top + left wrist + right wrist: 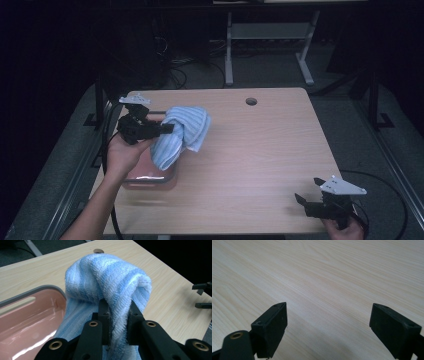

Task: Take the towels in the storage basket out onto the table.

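High view dim overall; room around surface (260,150) nearly black, floor and desk legs at top barely lit. Light falls from above onto wood; soft shadow under striped towel (181,134). White glare streak on pink tub (150,177) rim at lower left. Left gripper view brighter: towel weave crisp at centre, upper right corner black, tub interior glossy with reflections. Right gripper view evenly lit, wood grain soft toward top edge.
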A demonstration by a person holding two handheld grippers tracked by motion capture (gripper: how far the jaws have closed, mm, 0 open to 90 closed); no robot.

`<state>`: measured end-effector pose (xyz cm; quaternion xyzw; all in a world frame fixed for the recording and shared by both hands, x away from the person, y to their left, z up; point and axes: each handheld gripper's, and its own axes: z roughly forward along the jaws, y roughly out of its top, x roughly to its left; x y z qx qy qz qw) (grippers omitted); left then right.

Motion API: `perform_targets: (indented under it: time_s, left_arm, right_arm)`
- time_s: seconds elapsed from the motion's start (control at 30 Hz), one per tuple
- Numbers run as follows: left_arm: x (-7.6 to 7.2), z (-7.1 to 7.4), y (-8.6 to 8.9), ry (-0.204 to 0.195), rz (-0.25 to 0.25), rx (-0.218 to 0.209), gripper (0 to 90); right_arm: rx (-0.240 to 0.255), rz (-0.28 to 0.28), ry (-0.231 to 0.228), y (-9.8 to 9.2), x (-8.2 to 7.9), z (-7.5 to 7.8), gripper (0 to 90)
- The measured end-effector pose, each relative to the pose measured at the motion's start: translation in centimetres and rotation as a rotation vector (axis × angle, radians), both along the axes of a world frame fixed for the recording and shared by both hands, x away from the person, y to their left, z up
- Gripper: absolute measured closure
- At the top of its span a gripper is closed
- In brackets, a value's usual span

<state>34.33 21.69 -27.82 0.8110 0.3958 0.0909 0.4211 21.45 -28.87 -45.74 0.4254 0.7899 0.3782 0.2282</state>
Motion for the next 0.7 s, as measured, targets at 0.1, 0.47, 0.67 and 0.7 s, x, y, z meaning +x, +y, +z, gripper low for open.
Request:
perform_targets:
  time_s: [0.1, 0.47, 0.67, 0.7]
  left_arm:
    - [0.2, 0.1, -0.5, 0.001, -0.014, 0.005, 77.7]
    - [0.6, -0.2, -2.2, 0.005, -0.043, 0.013, 77.7]
    - [1.0, -0.8, -3.0, 0.014, -0.045, 0.012, 77.7]
    - [1.1, -0.8, -3.0, 0.018, -0.05, 0.017, 77.7]
  right_arm:
    - [-0.001, -0.002, -0.002, -0.1, 0.0, 0.0, 14.3]
    - [0.002, -0.002, -0.003, -0.2, 0.0, 0.1, 14.3]
    - [0.006, -0.005, -0.006, -0.3, -0.1, 0.1, 14.3]
    - [0.006, -0.004, -0.008, -0.3, -0.1, 0.1, 14.3]
